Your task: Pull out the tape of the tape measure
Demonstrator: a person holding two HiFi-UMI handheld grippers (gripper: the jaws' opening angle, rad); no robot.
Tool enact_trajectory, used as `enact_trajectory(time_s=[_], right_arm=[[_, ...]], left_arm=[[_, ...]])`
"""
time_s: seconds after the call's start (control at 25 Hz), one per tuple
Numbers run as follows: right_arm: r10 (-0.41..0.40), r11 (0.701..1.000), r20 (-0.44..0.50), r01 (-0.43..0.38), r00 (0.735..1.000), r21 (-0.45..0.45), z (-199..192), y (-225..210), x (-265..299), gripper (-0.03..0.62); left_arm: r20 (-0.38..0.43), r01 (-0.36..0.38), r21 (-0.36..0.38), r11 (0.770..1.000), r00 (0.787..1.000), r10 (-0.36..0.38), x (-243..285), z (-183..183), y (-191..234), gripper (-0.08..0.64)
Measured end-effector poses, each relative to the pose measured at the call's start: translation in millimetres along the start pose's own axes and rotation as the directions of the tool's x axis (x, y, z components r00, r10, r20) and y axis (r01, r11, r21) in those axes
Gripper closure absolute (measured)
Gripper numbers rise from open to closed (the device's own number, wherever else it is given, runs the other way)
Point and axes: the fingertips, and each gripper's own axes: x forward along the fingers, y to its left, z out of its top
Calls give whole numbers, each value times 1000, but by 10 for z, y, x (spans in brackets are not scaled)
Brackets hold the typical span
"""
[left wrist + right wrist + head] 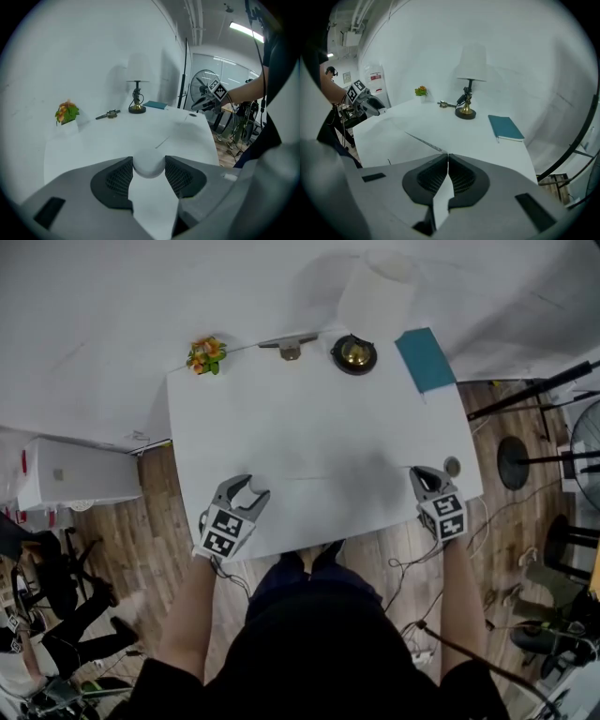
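Observation:
The tape measure's round white case (257, 486) sits between the jaws of my left gripper (246, 489) at the table's near left edge. In the left gripper view both pads touch the case (149, 169), so the left gripper (148, 161) is shut on it. A thin white tape (337, 477) runs flat across the table to my right gripper (419, 475) near the right edge. The right gripper (448, 155) is shut, with the end of the tape (423, 142) leading out from its tips. In the left gripper view the tape (164, 141) stretches toward the right gripper (202, 105).
At the back of the white table (281, 418) stand a lamp with a brass base (353, 353), a teal notebook (426, 359), a small flower pot (206, 355) and a metal tool (289, 346). A small round disc (452, 466) lies by the right edge. Stands and a fan crowd the floor at right.

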Motion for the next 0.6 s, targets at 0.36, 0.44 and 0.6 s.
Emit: enact_trajectory(time_s=[0.36, 0.44, 0.6], right_arm=[[43, 999, -60, -42, 997, 30, -287, 96, 341, 580], [49, 998, -81, -47, 995, 31, -354, 113, 391, 580], [55, 998, -90, -52, 994, 32, -412, 137, 446, 580]], left_arm=[[-66, -7, -52, 999, 998, 4, 131, -315, 34, 348], [-74, -8, -59, 998, 997, 4, 166, -366, 47, 348], [-99, -13, -55, 998, 995, 7, 228, -459, 23, 348]])
